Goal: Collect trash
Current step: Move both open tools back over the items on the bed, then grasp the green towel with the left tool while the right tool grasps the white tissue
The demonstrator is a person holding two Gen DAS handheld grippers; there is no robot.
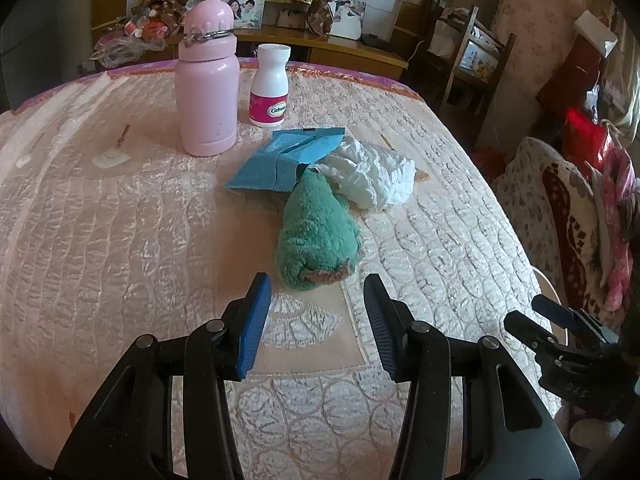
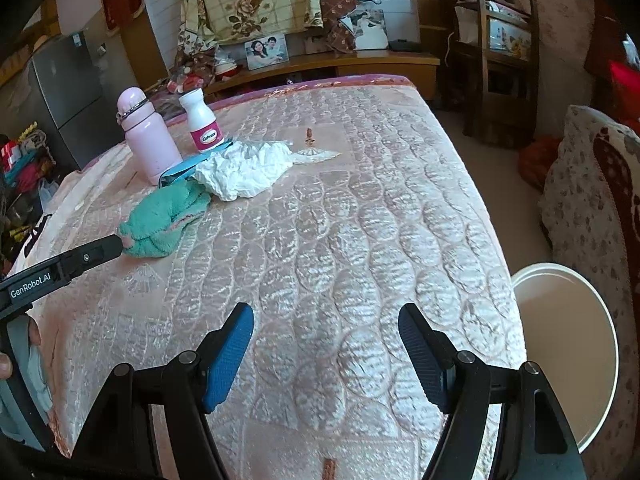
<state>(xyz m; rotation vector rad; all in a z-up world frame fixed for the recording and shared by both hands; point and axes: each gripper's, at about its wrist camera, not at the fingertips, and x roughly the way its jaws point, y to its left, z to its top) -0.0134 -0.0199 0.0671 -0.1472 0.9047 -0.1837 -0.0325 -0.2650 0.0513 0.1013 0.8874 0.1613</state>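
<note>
Trash cluster beside the pink bottle (image 1: 207,92) on the bed (image 1: 120,208): blue wrapper (image 1: 276,160) and crumpled tissue (image 1: 372,176), touching a green cloth (image 1: 316,236). Left gripper (image 1: 318,320) and right gripper (image 2: 326,356) both have released, empty jaws, presumably approaching; the white bucket (image 2: 568,344) waits off the bed's edge.

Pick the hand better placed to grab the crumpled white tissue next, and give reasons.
Left, probably. The left gripper is open and empty, aimed at the pile, just short of the green cloth beside the crumpled white tissue. The right gripper faces bare tablecloth, farther away.
</note>
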